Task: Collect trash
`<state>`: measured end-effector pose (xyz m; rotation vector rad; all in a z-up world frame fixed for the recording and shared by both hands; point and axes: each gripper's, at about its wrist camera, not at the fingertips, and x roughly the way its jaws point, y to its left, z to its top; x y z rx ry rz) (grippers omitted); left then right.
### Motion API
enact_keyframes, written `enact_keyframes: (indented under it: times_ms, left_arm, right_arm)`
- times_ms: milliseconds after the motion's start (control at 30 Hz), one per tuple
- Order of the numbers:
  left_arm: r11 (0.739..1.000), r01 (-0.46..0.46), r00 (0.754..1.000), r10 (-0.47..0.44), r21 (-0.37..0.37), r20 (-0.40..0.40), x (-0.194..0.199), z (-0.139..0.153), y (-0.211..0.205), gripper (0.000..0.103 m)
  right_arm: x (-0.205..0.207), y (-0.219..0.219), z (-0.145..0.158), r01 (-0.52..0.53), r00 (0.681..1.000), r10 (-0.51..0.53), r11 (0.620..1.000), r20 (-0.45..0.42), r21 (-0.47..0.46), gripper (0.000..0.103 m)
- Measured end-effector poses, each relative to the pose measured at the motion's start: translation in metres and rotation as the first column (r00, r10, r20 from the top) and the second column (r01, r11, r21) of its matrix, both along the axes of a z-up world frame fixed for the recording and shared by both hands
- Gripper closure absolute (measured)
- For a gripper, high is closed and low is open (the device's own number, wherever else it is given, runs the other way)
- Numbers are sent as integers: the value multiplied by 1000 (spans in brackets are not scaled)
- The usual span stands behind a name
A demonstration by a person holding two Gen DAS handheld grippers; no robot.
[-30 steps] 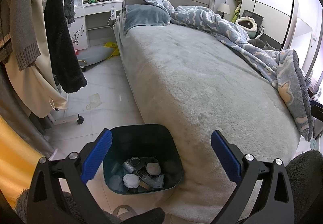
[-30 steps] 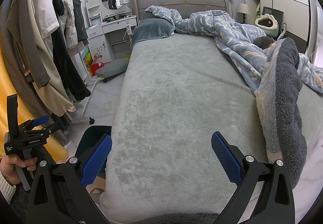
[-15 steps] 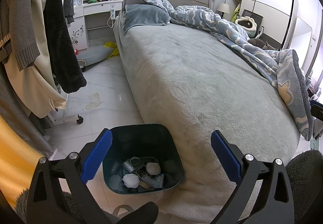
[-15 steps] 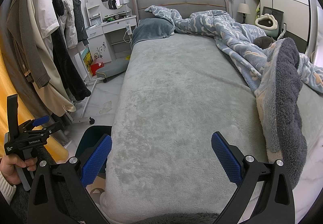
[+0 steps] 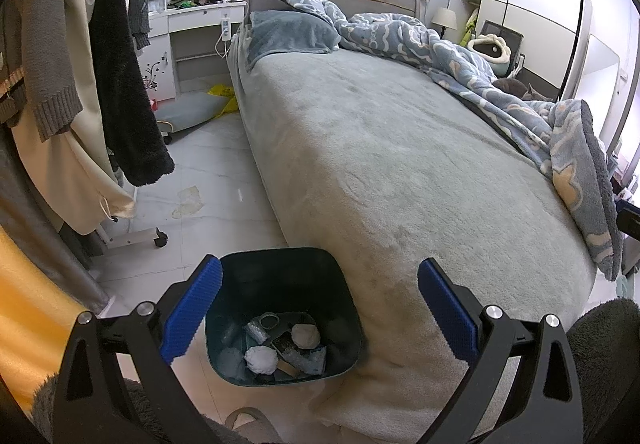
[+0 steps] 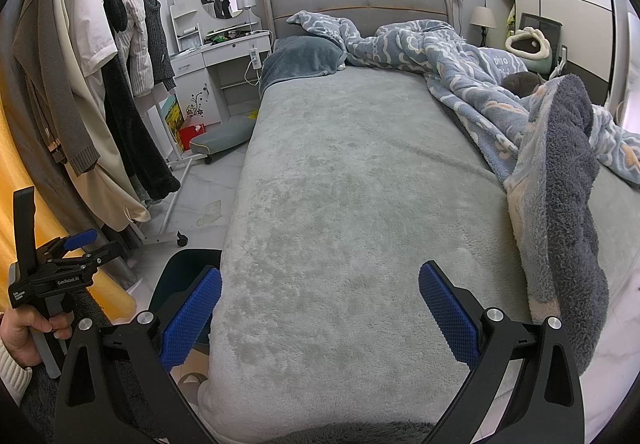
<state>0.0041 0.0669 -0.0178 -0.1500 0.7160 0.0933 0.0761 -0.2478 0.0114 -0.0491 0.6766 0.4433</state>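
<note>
Left wrist view: the left gripper (image 5: 320, 310) hangs spread wide with nothing between its blue pads (image 5: 191, 314), above a dark teal trash bin (image 5: 344, 308) that stands on the floor (image 5: 224, 180) against the foot corner of the bed (image 5: 400, 164). Inside the bin lie crumpled white paper balls (image 5: 261, 359) and plastic wrappers (image 5: 304, 356). A flat scrap of litter (image 5: 188, 201) lies on the floor beside the bed, near hanging clothes (image 5: 120, 92).

Right wrist view: the right gripper (image 6: 320, 312) is likewise spread wide and empty, held over the grey bed cover (image 6: 352, 204). The bin's rim (image 6: 188, 264) shows at the bed's left edge. The person's hand (image 6: 32, 328) grips the other tool's handle at lower left. A blue blanket (image 6: 520, 112) is bunched on the right.
</note>
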Motion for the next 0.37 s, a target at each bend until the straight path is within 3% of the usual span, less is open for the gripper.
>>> enact_keyframes:
  times_ms: [367]
  left_arm:
    - [999,35,999,-35,28,-1,0,-1,-7,3]
  right_arm:
    - [0,0,0,0,1000,0,1000,0,-1,3]
